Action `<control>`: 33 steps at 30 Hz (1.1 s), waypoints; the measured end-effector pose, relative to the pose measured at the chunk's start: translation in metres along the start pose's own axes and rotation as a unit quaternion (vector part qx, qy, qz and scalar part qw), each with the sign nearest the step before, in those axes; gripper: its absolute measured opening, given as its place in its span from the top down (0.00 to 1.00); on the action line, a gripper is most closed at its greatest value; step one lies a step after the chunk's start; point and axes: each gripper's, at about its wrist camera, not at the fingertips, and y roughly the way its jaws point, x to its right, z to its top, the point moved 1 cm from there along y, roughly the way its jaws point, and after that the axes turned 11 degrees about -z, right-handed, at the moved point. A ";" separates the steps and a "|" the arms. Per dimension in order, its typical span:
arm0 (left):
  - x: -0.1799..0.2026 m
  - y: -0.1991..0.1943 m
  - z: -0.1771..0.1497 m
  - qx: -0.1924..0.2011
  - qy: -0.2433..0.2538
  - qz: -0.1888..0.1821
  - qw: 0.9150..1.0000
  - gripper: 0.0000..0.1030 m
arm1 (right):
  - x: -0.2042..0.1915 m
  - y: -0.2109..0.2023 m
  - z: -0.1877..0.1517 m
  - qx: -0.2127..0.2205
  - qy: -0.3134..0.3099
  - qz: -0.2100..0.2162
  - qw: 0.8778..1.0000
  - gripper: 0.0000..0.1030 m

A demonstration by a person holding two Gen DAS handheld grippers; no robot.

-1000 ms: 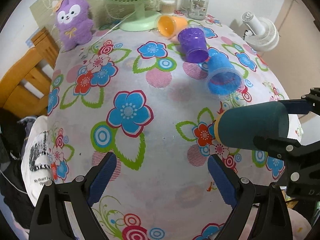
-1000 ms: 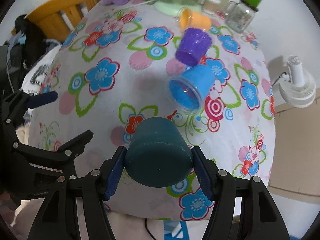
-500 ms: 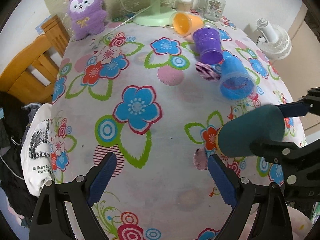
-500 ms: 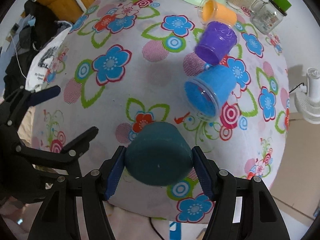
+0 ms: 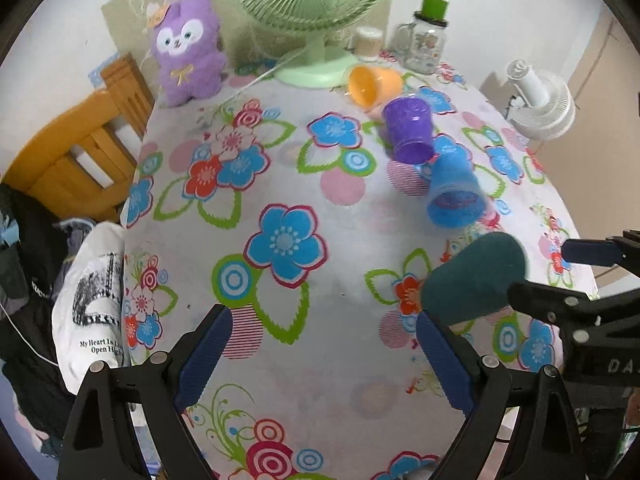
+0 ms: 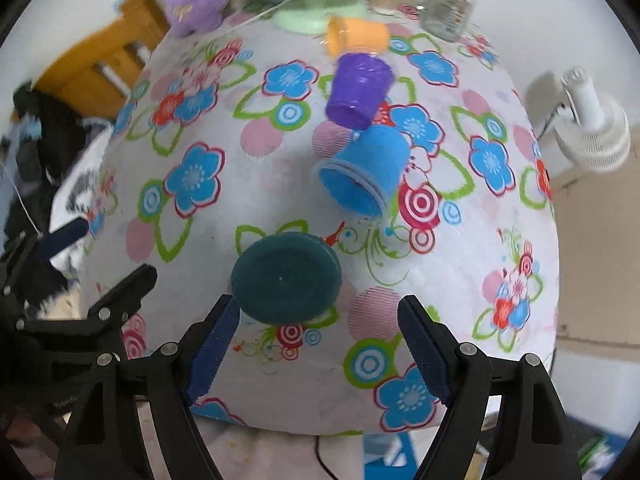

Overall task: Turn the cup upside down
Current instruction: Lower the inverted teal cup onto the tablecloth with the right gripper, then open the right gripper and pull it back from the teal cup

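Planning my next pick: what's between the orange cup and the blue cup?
The purple cup, in line between the orange cup and the blue cup, clear in the right wrist view.

A purple plush toy [image 5: 188, 48] sits beside the green fan [image 5: 312, 20]. A glass jar [image 5: 428, 36] stands at the floral tablecloth's [image 5: 280, 184] far edge.

on the white cloth [image 5: 94, 312] hanging at the lower left of the left wrist view, black print reads "my heart is" over "open hig", cut off at the fold. at the right edge, white letters "da" show on the right gripper [image 5: 618, 366] body.
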 end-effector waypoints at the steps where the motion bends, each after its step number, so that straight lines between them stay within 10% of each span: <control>1: 0.004 -0.002 0.000 0.002 0.004 0.005 1.000 0.08 | 0.003 -0.003 -0.002 0.010 0.002 -0.004 1.000 0.19; 33: 0.073 -0.058 -0.012 0.097 -0.109 0.042 0.988 0.06 | 0.075 -0.064 -0.045 0.172 0.045 -0.034 0.983 0.12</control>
